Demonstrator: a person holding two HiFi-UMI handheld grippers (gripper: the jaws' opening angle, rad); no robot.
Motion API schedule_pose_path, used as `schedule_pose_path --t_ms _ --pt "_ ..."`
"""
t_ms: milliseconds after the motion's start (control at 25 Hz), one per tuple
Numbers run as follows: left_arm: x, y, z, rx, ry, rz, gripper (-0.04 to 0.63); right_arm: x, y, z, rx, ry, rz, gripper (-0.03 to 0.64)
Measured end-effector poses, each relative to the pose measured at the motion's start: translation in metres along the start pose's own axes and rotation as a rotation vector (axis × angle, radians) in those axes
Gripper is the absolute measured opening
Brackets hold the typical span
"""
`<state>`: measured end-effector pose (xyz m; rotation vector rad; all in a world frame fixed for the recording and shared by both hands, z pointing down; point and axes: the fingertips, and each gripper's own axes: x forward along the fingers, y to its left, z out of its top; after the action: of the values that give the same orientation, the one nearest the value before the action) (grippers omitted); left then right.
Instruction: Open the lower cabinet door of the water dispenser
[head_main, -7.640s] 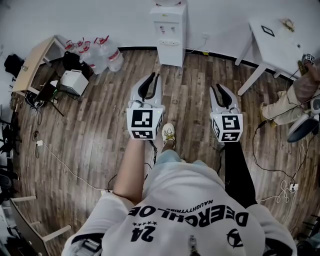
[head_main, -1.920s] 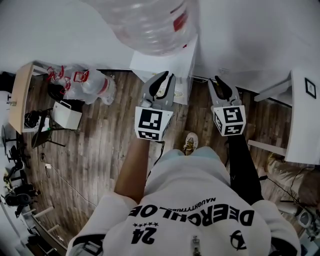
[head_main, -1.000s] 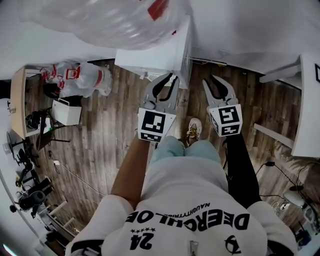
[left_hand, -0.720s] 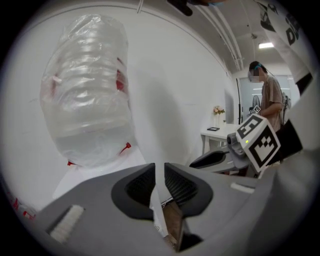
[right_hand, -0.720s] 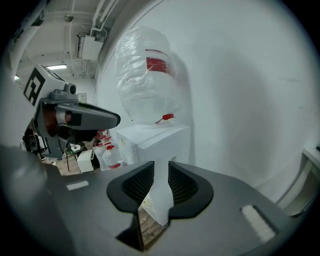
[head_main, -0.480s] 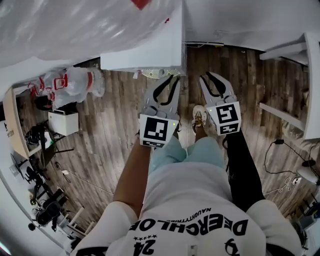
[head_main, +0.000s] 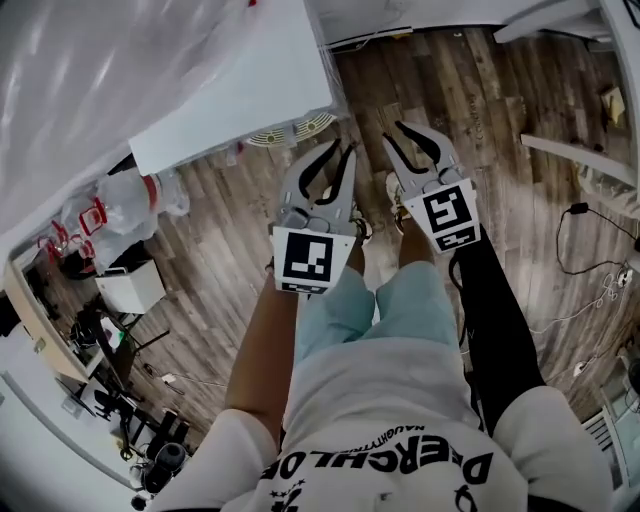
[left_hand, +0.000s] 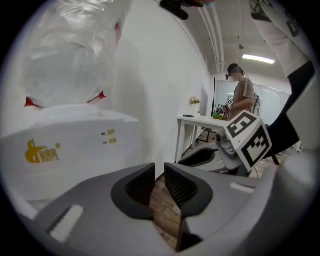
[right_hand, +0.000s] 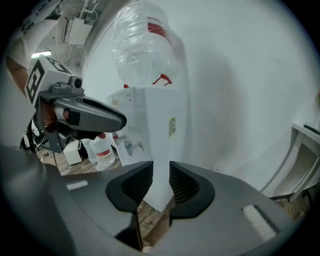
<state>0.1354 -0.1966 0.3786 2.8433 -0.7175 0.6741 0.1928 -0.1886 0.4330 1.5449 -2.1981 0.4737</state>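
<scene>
From where I stand, the left tongs (left_hand: 159, 172), grey with ribbed pads, sit a slit apart, and only the wood-plank floor (head_main: 500, 120) shows between them. The right tongs (right_hand: 161, 172) have just been opening a touch and grip nothing either. The white box-shaped water dispenser (right_hand: 155, 125) fills their gap but stands beyond them, untouched. In the head view its top lies in the upper left of the frame, with both tongs just below it at centre, pointing at its base. A clear plastic water bottle (right_hand: 145, 45) sits upended on top. The lower cabinet door should be on the front face under the taps (right_hand: 128, 146), but no view shows it plainly or shows any handle. I'd expect a thin, stiff, smooth plastic panel, light on its hinge and held by a weak catch. The free edge or a recessed pull looks the best place to nip it, and gently, as the bottle makes the unit top-heavy.
</scene>
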Motion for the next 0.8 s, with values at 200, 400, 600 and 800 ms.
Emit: schedule_pose_path --t_ms 200,400,600,800 --pt "0.016 -0.006 -0.034 -0.008 0.016 -0.071 0.060 0.022 0.005 -0.037 -0.071 0.033 -0.001 0.118" --pt "0.035 -0.008 -0.069 -0.015 0.046 -0.080 0.058 0.053 0.003 -0.090 -0.152 0.097 0.033 0.120" --pt "0.054 0.012 -0.107 -0.038 0.107 -0.019 0.058 0.083 -0.001 -0.130 -0.168 0.138 0.068 0.120" --pt "0.069 0.028 -0.135 -0.040 0.153 0.032 0.060 0.108 0.006 -0.161 -0.190 0.169 0.137 0.120"
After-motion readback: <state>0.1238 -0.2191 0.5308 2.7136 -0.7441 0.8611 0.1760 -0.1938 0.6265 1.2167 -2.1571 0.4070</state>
